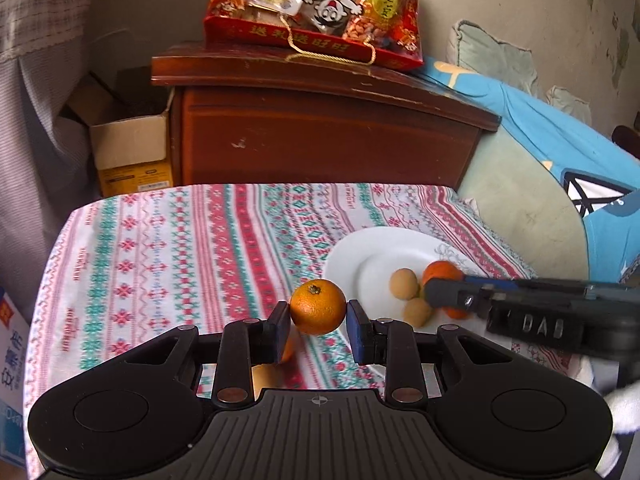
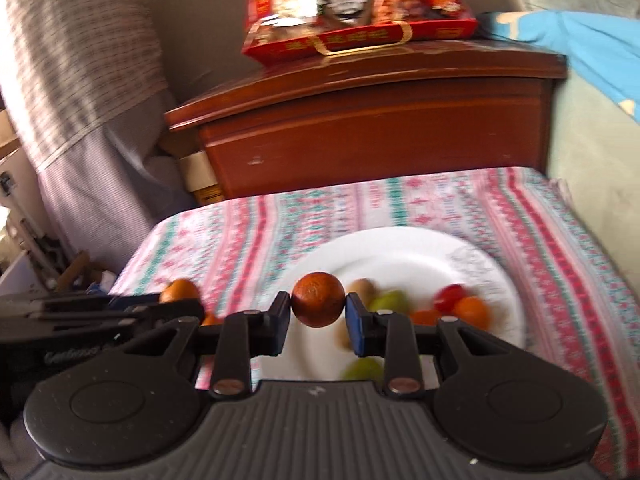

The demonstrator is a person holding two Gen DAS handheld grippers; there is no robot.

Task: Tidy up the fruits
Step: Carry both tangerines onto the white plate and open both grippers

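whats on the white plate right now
On the white plate: tan round fruits, green ones, a red one and small oranges. The right claw hides part of it.

A dark wooden cabinet (image 1: 320, 136) stands beyond the table's far edge. A red snack gift bag (image 1: 316, 8) sits on top. Left of it is an open cardboard box (image 1: 128, 148); right, a blue cloth (image 1: 560, 132) over pale green bedding (image 1: 524, 208).

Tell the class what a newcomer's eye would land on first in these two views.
First, an orange pinched in the left gripper above the patterned cloth, and a darker round fruit in the right gripper over the white plate. Behind, a red gift bag sits on a wooden cabinet.
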